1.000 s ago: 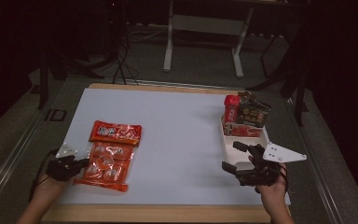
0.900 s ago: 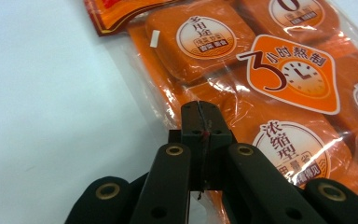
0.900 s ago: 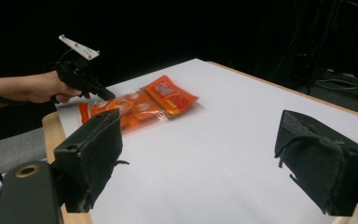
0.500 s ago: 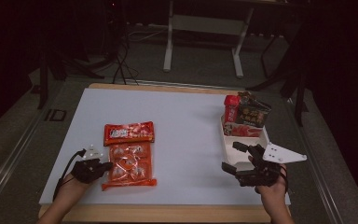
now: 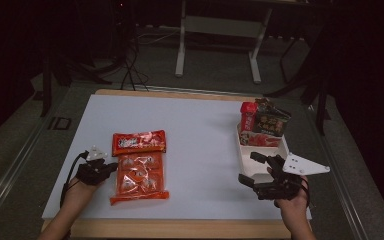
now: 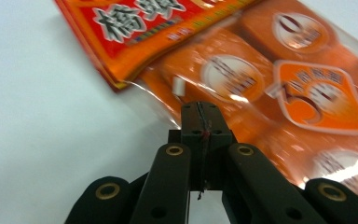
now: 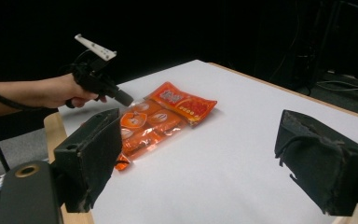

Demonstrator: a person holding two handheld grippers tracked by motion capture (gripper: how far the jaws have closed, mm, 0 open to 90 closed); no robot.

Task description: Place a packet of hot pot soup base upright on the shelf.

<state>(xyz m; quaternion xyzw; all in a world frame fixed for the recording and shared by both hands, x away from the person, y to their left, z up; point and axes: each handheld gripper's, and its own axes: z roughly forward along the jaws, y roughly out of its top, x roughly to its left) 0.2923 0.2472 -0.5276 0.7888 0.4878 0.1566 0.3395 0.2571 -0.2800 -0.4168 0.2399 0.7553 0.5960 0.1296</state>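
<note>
The left gripper (image 5: 111,168) sits at the near left of the white table (image 5: 200,125), its jaws brought fully together and pinching the clear plastic edge of the orange snack bag (image 5: 140,177); in the left gripper view the joined tips (image 6: 200,122) meet the bag (image 6: 279,93) at its transparent border, the bag spreading up and to the right of them, with the red packet (image 6: 149,32) overlapping its top end. In the high view the bag lies flat just right of that gripper, long side running toward the person, and the red packet (image 5: 139,142) lies crosswise over its far end. The right gripper (image 5: 252,170) rests at the near right, jaws wide apart with nothing between them, touching nothing; it sits just beside the near end of a white tray (image 5: 245,157) that holds more packets (image 5: 262,125) at its far end. In the right gripper view the bag (image 7: 144,123) lies well beyond the spread jaws, toward the left one, with the left gripper (image 7: 123,99) at its edge.
</note>
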